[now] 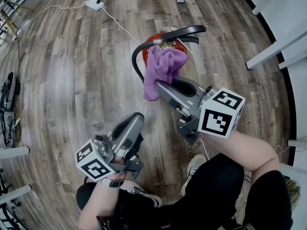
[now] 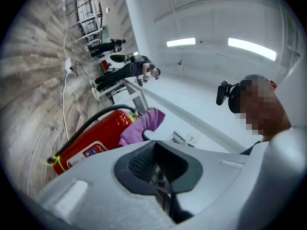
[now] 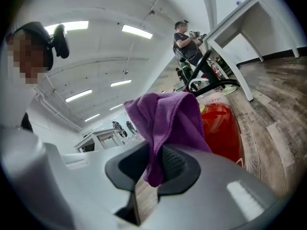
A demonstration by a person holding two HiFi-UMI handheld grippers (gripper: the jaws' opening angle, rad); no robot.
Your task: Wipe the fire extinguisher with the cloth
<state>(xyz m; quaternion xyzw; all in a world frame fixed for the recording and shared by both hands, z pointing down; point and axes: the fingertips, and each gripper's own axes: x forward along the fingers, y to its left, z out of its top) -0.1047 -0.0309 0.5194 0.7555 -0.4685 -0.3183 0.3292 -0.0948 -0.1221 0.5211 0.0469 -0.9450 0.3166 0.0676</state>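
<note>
Cloth [image 1: 164,65], purple, is clamped in the right gripper [image 1: 162,86]. In the right gripper view the jaws pinch a fold of it [image 3: 165,121] between the pads, and the rest bunches up above the tips of the right gripper [image 3: 153,166].

Fire extinguisher [image 1: 149,39], red, stands upright on the wood floor [image 1: 72,80] in front of the person. Its black hose [image 1: 135,57] loops down one side and the black handle [image 1: 185,31] sticks out at the top. The cloth sits at the top end of the red body [image 2: 96,139], beside the valve. It looks pressed against it, but contact is hard to confirm. From the right gripper, the red cylinder [image 3: 221,128] shows just behind the cloth.

Left gripper [image 1: 136,120] is held lower and nearer the person, well apart from the extinguisher. Its jaws are clenched together with nothing between them [image 2: 156,164], and the cloth [image 2: 142,124] shows beyond them.

White power strip [image 1: 94,4] with a cable lies on the floor further off. White table legs [image 1: 276,47] stand at the right edge.
</note>
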